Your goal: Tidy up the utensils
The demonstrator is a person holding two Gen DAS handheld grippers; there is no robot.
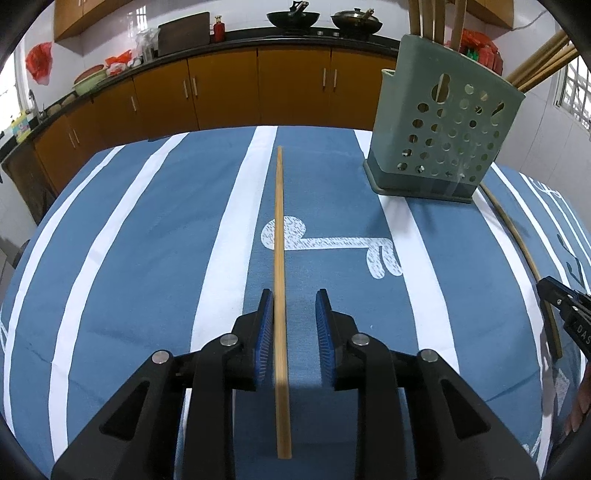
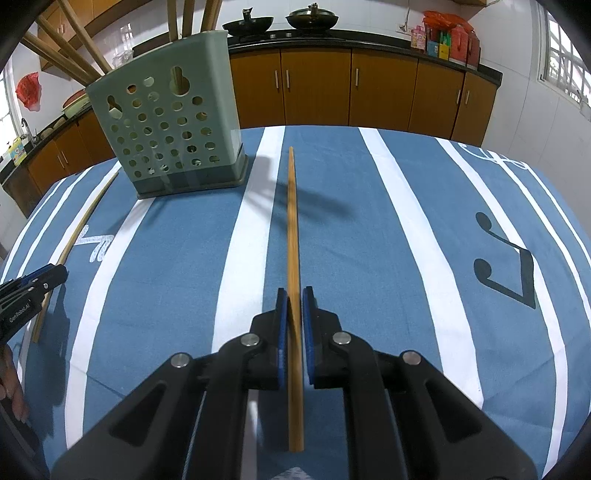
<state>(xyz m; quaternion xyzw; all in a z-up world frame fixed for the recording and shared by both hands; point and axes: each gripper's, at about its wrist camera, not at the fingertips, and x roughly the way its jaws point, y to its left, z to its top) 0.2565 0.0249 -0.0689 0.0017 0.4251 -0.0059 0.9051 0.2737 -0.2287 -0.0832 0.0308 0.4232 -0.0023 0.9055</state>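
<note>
A green perforated utensil holder (image 1: pixel 443 125) stands on the blue striped tablecloth (image 1: pixel 147 240) and holds several bamboo chopsticks. My left gripper (image 1: pixel 294 295) is open around a bamboo chopstick (image 1: pixel 279 258) that lies on the cloth close to its left pad. My right gripper (image 2: pixel 294 293) is shut on another bamboo chopstick (image 2: pixel 293 229) and holds it pointing forward, right of the holder (image 2: pixel 170 129). Each gripper's chopstick shows at the edge of the other view: the right one (image 1: pixel 517 240) and the left one (image 2: pixel 77 236).
Orange kitchen cabinets (image 1: pixel 221 92) with a black counter run behind the table. Two woks (image 1: pixel 321 18) sit on the stove. The other gripper shows at each view's edge, the right one (image 1: pixel 565 306) and the left one (image 2: pixel 29 295).
</note>
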